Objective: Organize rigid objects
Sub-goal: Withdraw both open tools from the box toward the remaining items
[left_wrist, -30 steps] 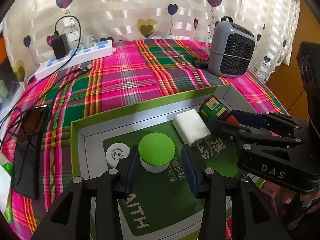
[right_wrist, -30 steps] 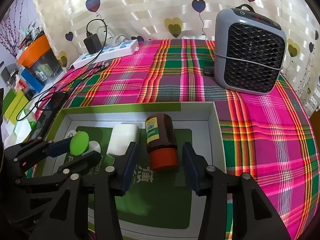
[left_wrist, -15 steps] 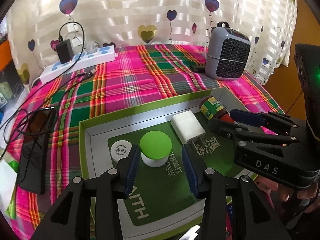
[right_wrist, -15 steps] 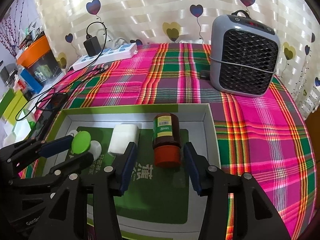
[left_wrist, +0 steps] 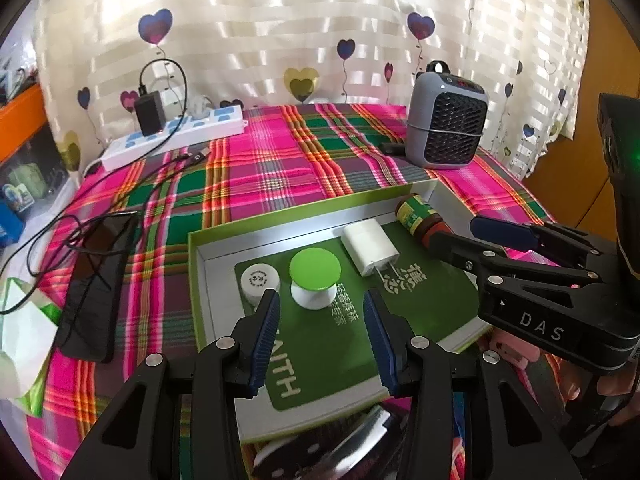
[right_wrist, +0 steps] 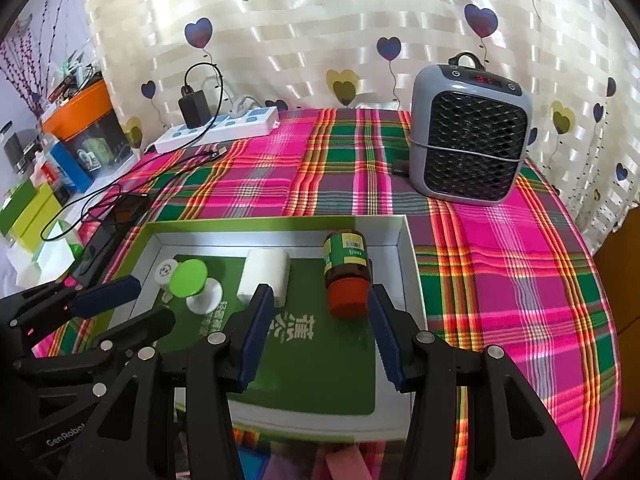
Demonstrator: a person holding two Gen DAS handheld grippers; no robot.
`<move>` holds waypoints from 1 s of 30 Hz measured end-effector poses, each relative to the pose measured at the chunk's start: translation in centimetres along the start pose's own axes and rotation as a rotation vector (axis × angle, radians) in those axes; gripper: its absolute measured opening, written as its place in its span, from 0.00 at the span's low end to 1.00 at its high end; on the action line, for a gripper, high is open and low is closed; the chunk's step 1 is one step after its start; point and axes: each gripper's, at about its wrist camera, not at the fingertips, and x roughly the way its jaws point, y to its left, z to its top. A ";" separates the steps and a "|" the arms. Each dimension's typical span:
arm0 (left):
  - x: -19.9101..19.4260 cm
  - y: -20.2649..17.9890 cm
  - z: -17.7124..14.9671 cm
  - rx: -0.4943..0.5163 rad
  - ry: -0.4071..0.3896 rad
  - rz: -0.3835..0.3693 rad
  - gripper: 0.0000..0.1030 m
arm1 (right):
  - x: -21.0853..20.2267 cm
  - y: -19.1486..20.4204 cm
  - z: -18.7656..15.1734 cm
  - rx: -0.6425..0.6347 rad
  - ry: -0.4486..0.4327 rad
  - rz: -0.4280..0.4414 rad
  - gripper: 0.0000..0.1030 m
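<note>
A shallow green-rimmed box [left_wrist: 192, 264] lies on the plaid cloth. It holds a small white round lid [left_wrist: 260, 280], a green-lidded white jar [left_wrist: 315, 270], a white plug adapter [left_wrist: 370, 246] and a brown bottle with a red cap [right_wrist: 346, 270] lying on its side. My left gripper [left_wrist: 322, 298] is open, and the jar's base sits untouched just at its fingertips. My right gripper [right_wrist: 320, 296] is open too, with the bottle's red cap near its right fingertip but not pinched. Each gripper shows in the other's view: the right gripper [left_wrist: 454, 232] and the left gripper [right_wrist: 154, 302].
A grey fan heater [right_wrist: 470, 136] stands at the back right. A white power strip [left_wrist: 172, 138] with a black adapter lies at the back left. A black phone [left_wrist: 96, 284] with cables lies left of the box. A heart-print curtain hangs behind the table.
Both grippers have drawn back and up. The green-lidded jar and the bottle, earlier well between the fingers, now sit at the fingertips. Nothing in the box has moved.
</note>
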 end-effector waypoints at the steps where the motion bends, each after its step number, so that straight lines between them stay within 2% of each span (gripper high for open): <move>1: -0.2 0.0 -0.1 -0.002 -0.003 0.001 0.41 | -0.3 0.1 -0.1 0.001 -0.003 0.000 0.48; 30: -5.3 0.2 -4.9 -0.010 -0.041 0.006 0.41 | -5.4 1.4 -3.9 0.014 -0.060 0.025 0.48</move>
